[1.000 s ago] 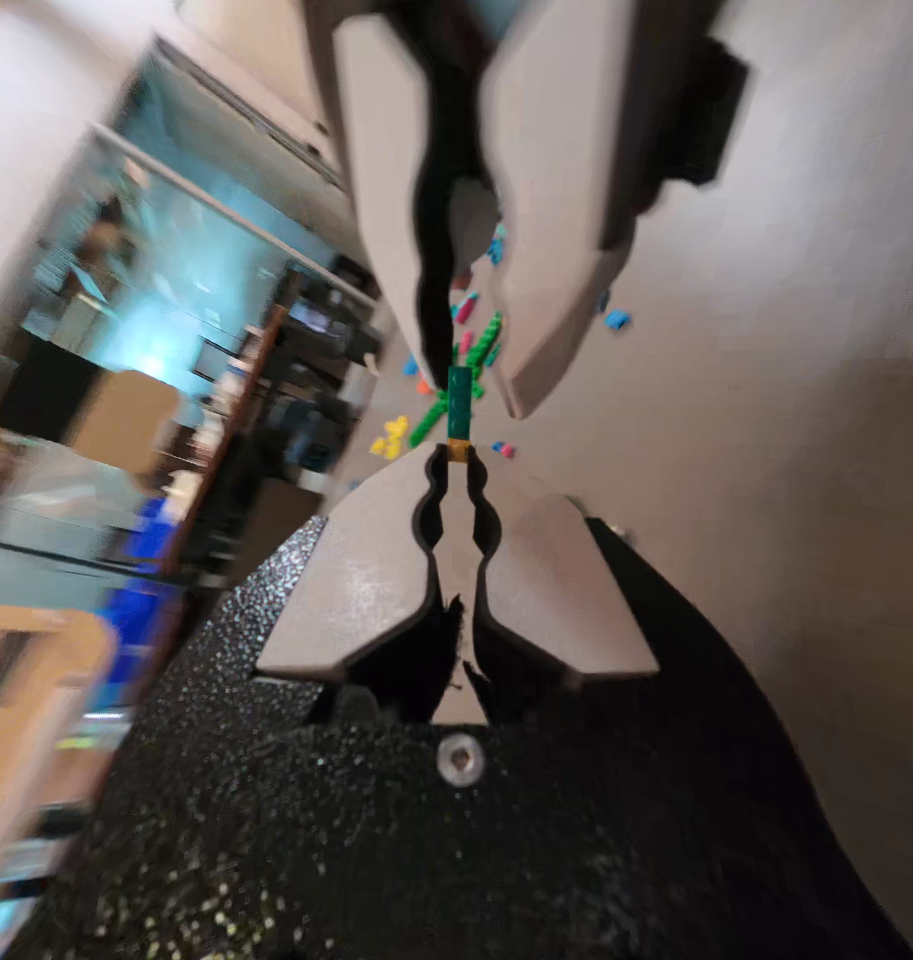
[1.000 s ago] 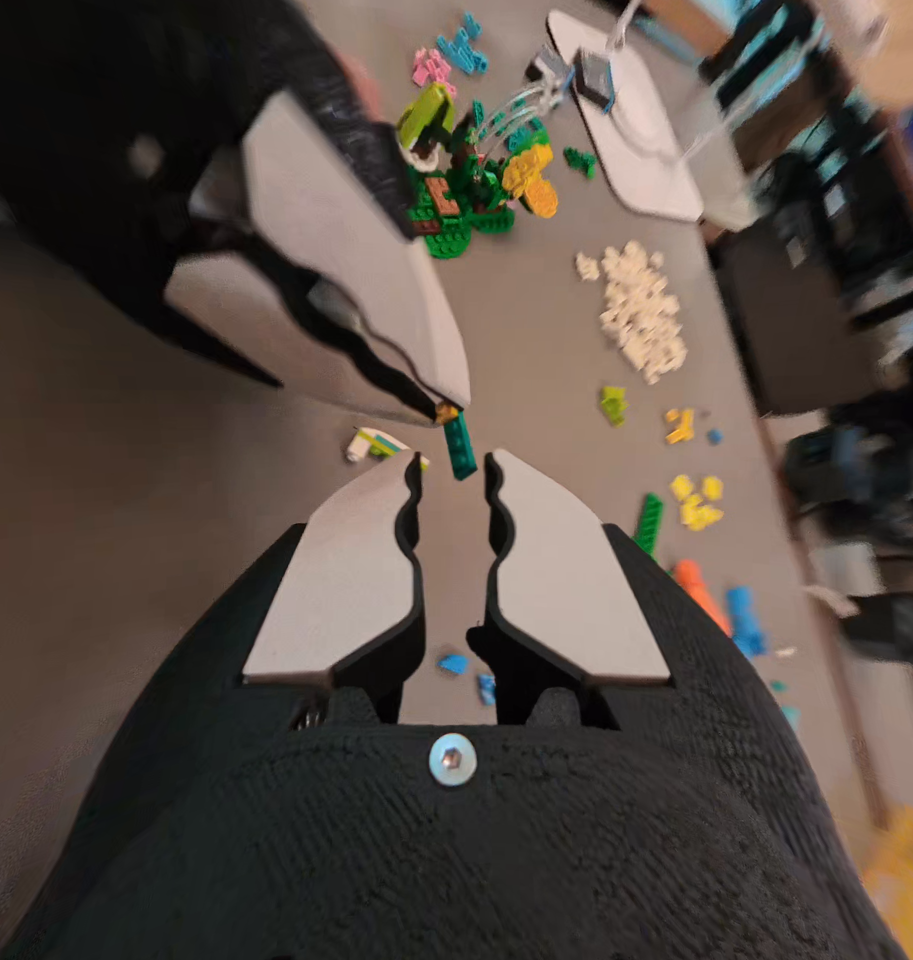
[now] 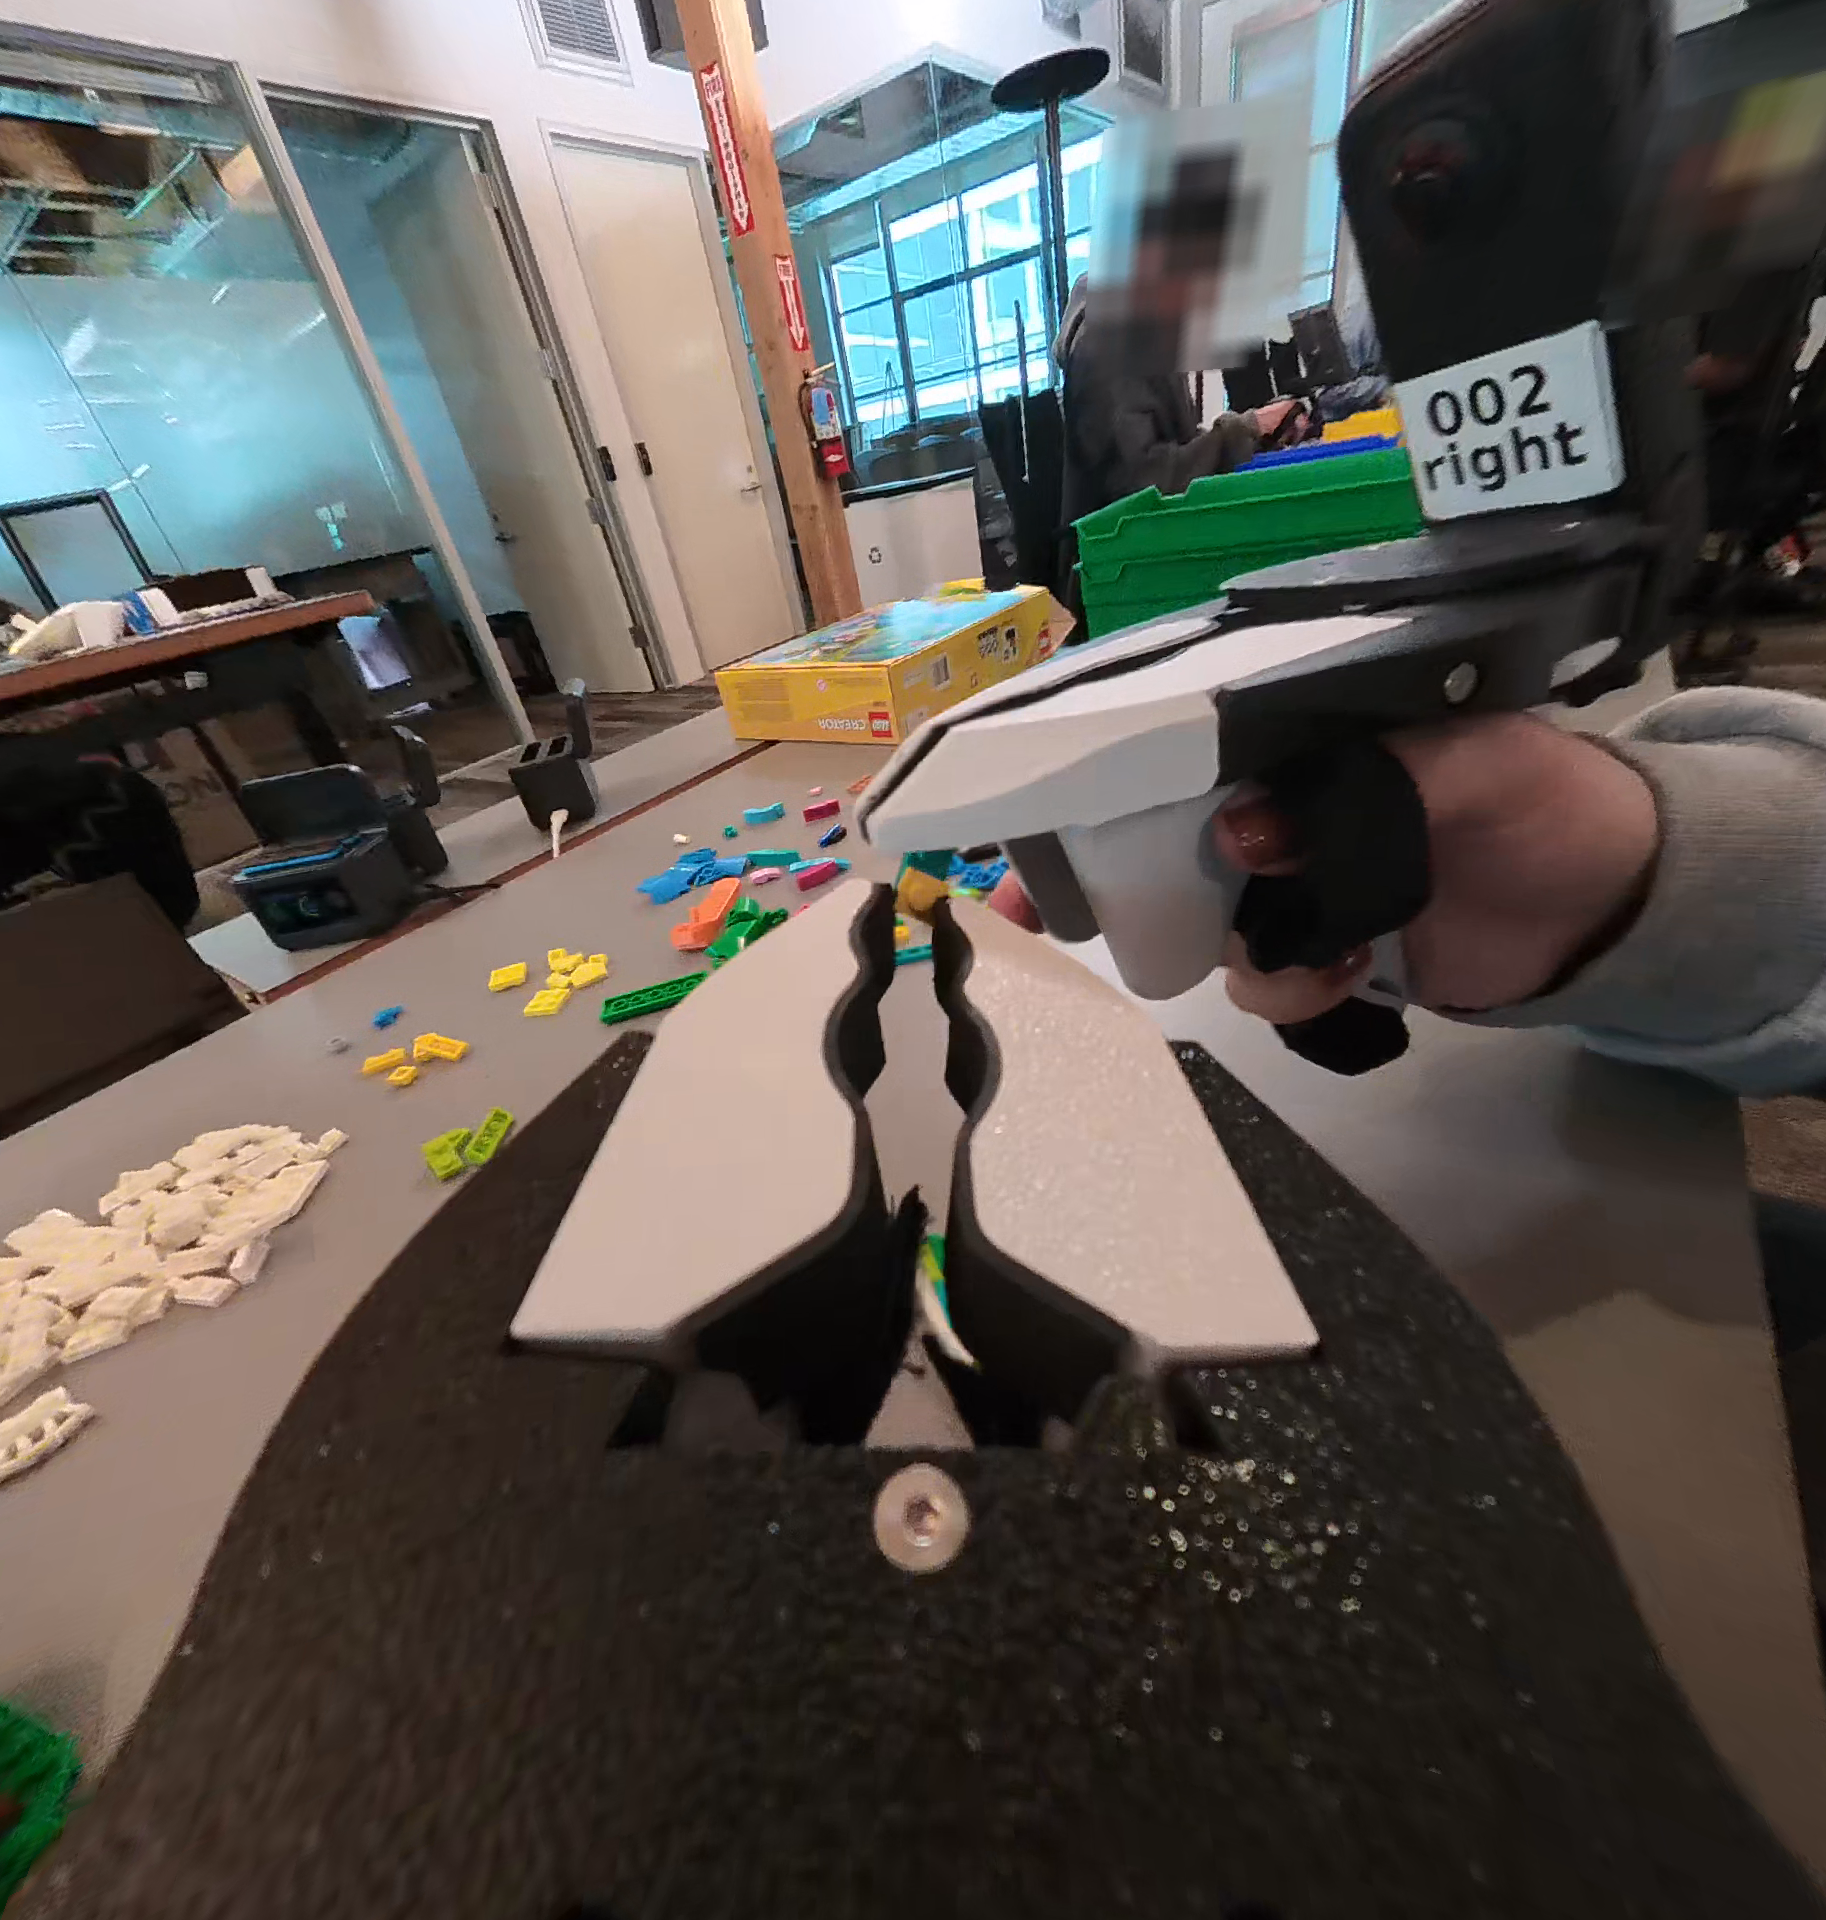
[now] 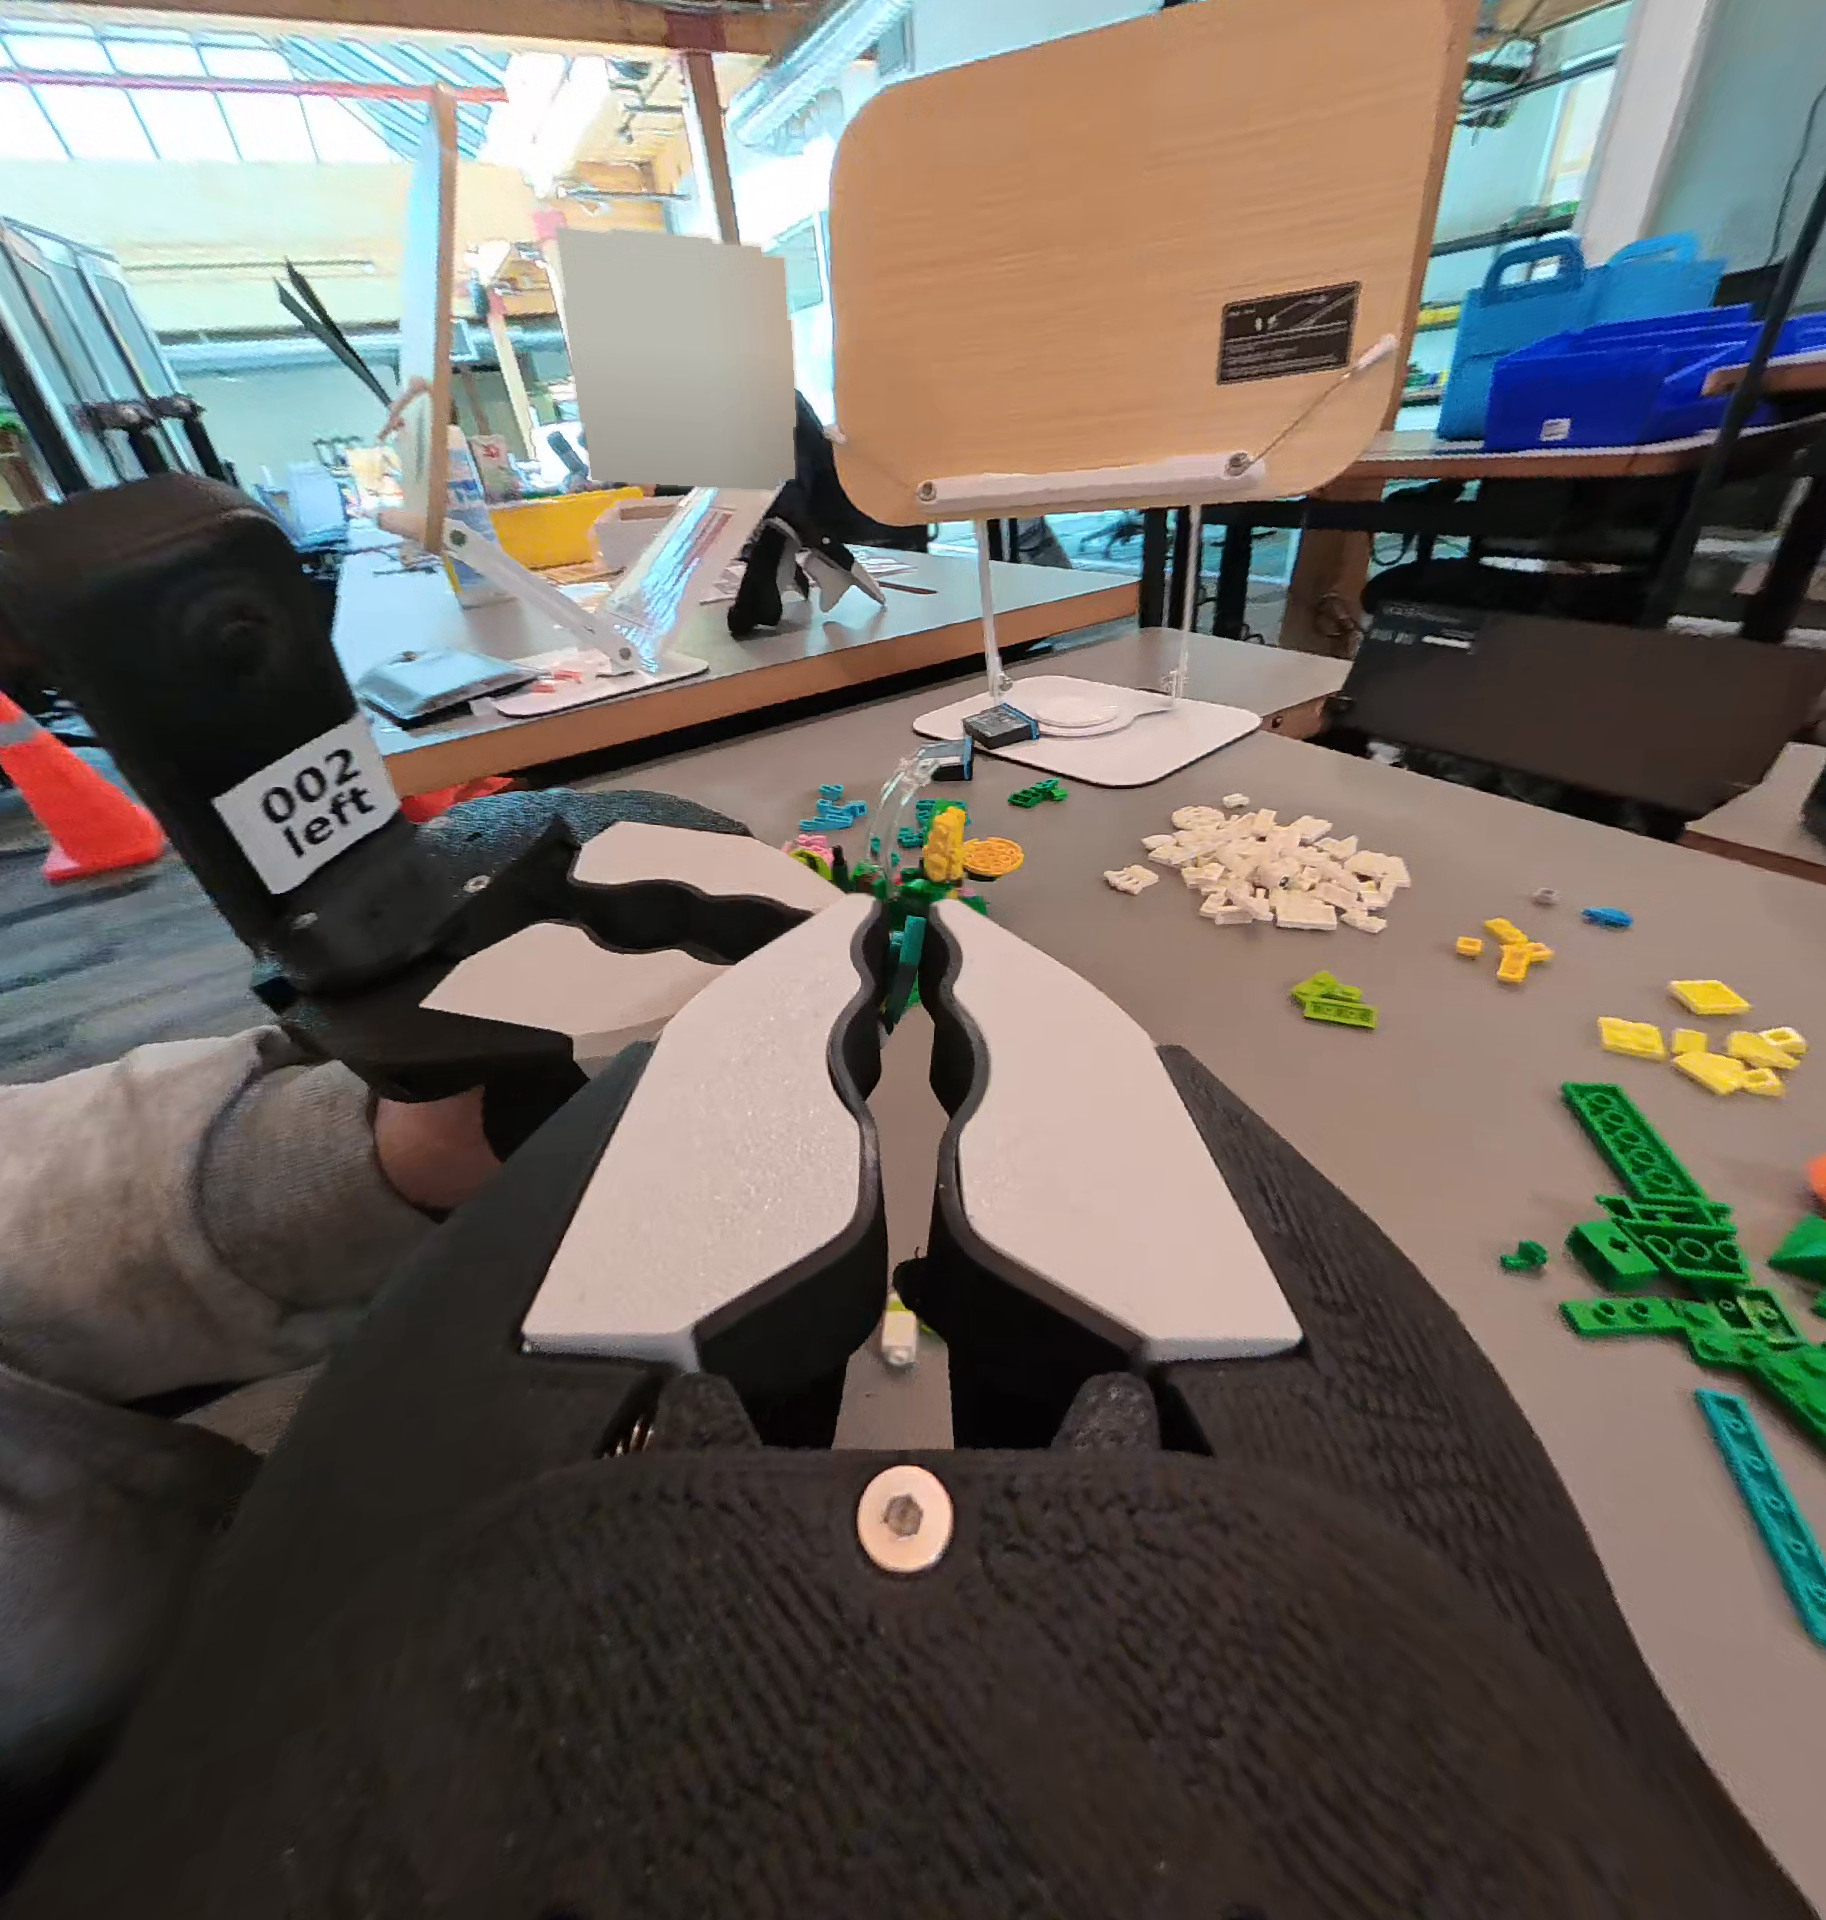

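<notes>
My left gripper (image 3: 907, 904) is shut on a small yellow piece (image 3: 919, 894) that is joined to a teal plate (image 3: 930, 860). My right gripper (image 4: 907, 914) is shut on that teal plate (image 4: 907, 951), which stands on edge between its pads. In the left wrist view the right gripper (image 3: 873, 816) comes in from the right, in a person's hand, with its tips over the teal end. In the right wrist view the left gripper (image 4: 784, 920) comes in from the left, and its tips are hidden behind my right finger. Both hold the joined pieces above the grey table (image 4: 1252, 1039).
A brick flower model (image 4: 940, 862) stands just beyond the tips. On the table are a white pile (image 4: 1283, 868), yellow pieces (image 4: 1709, 1039), green plates (image 4: 1667, 1247), a board on a stand (image 4: 1127, 260) and a yellow box (image 3: 888, 665). Green bins (image 3: 1241, 540) and a person are behind. The tips of both grippers are at nearly the same place.
My right jaws were open beside the teal plate and have closed on it. Both grippers have swung from steep tilts to level. The left gripper still holds the yellow end.
</notes>
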